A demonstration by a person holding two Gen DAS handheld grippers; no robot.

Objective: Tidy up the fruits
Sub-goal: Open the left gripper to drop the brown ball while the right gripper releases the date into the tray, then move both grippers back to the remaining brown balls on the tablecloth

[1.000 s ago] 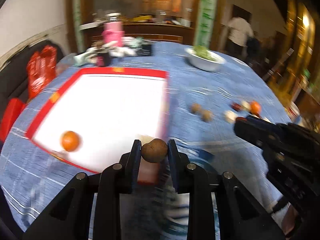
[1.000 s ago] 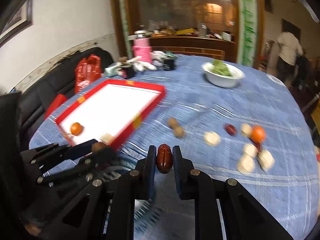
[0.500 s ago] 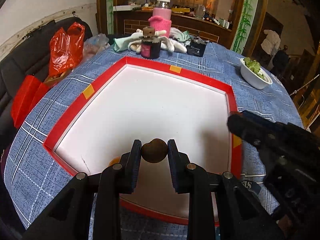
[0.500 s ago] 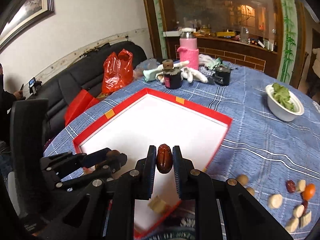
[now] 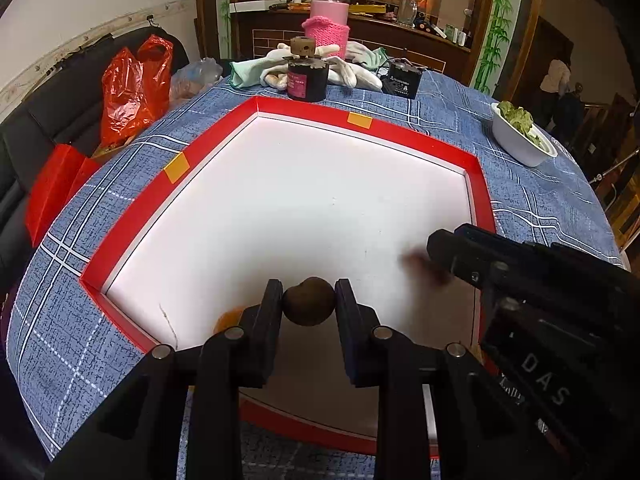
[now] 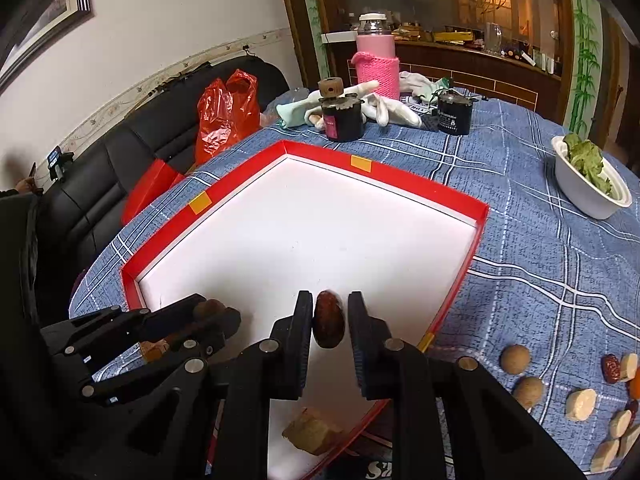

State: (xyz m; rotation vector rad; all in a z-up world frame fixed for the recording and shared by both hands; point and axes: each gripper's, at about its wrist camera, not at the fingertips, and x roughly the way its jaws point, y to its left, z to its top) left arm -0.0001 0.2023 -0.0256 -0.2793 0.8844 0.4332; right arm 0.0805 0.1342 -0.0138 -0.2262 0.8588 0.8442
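My left gripper (image 5: 308, 306) is shut on a round brown longan (image 5: 308, 301), held over the near part of the red-rimmed white tray (image 5: 136, 216). My right gripper (image 6: 329, 323) is shut on a dark red date (image 6: 329, 324) over the same tray (image 6: 400, 178). In the right wrist view the left gripper (image 6: 216, 316) is at the lower left. An orange fruit (image 5: 228, 318) is partly hidden behind the left fingers. A pale fruit piece (image 6: 314, 430) lies in the tray's near corner. Loose longans (image 6: 516, 359), dates and banana slices (image 6: 580, 404) lie on the cloth at right.
A white bowl of greens (image 6: 588, 184) stands at the right. At the table's far side are a dark jar (image 5: 306, 80), a pink flask (image 5: 330, 20), white gloves and a small black box (image 5: 404, 82). A red bag (image 5: 132, 88) lies on the black sofa at left.
Both grippers have moved left from the loose fruit to above the tray, each still holding its fruit, and have come lower and nearer to the tray floor.
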